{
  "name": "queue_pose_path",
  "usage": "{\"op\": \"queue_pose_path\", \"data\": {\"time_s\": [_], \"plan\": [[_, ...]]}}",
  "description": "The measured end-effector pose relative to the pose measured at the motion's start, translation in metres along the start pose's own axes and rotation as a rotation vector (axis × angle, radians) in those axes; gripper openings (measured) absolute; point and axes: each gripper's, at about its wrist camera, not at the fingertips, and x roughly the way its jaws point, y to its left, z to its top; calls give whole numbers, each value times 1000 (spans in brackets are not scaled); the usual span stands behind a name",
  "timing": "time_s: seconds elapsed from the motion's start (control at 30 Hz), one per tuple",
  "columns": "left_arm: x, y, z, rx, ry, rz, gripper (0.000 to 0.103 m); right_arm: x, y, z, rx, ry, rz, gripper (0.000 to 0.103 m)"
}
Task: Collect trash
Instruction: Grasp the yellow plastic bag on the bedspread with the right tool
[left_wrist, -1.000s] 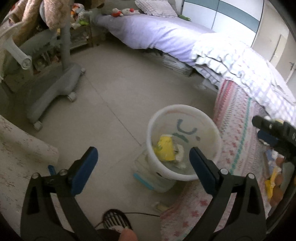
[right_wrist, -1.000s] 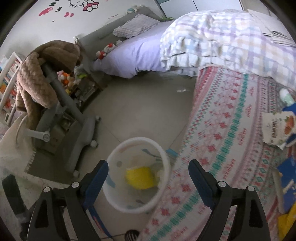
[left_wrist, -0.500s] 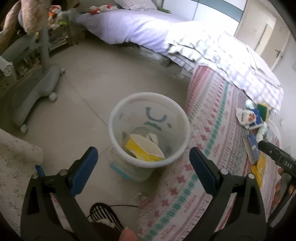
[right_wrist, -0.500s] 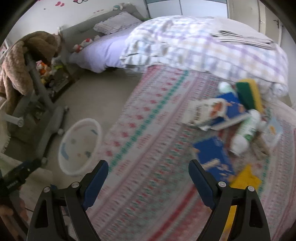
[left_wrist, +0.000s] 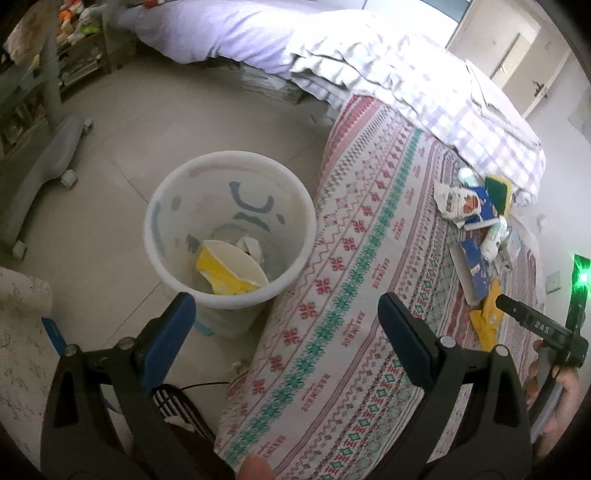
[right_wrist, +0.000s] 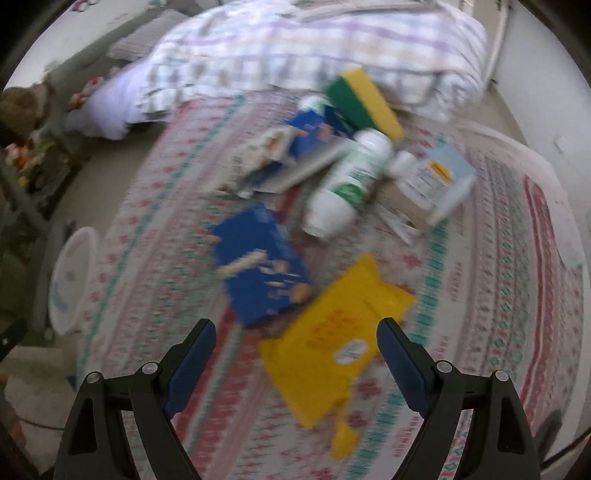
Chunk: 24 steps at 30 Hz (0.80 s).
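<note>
While both claws point steeply down, the right gripper (right_wrist: 292, 345) hangs over a crumpled yellow mailer (right_wrist: 334, 328) lying flat on the patterned woven bedspread (right_wrist: 509, 280); its blue-padded jaws are opening wide, empty, touching nothing; just beyond lie a glossy blue carton (right_wrist: 258, 273), a smooth white cylindrical bottle (right_wrist: 349, 181) on its side, a pale blue box (right_wrist: 436, 182) and a green-and-yellow sponge (right_wrist: 364, 98), all loosely heaped and blurred; the left gripper (left_wrist: 286, 319) is spread wide and empty too, above the bedspread's left edge; the round white plastic bin (left_wrist: 231, 184) stands on the tiled floor (left_wrist: 155, 122) against that edge, holding a yellow paper cup (left_wrist: 229, 271); farther off, a rumpled checked quilt (left_wrist: 417, 88).
</note>
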Motion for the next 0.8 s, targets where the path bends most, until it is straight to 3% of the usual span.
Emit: {"op": "queue_pose_path", "data": {"time_s": [0.1, 0.27, 0.67, 0.73, 0.8], "plan": [[8, -8, 0, 22, 21, 13, 99, 15, -14, -1, 42, 48, -39, 93], [14, -16, -1, 43, 40, 18, 99, 29, -26, 2, 107, 78, -21, 93], [22, -36, -6, 79, 66, 22, 99, 58, -17, 4, 70, 140, -41, 93], [25, -44, -7, 92, 73, 21, 99, 58, -19, 2, 61, 140, -33, 92], [27, -52, -7, 102, 78, 21, 99, 53, -23, -4, 37, 135, -36, 81]]}}
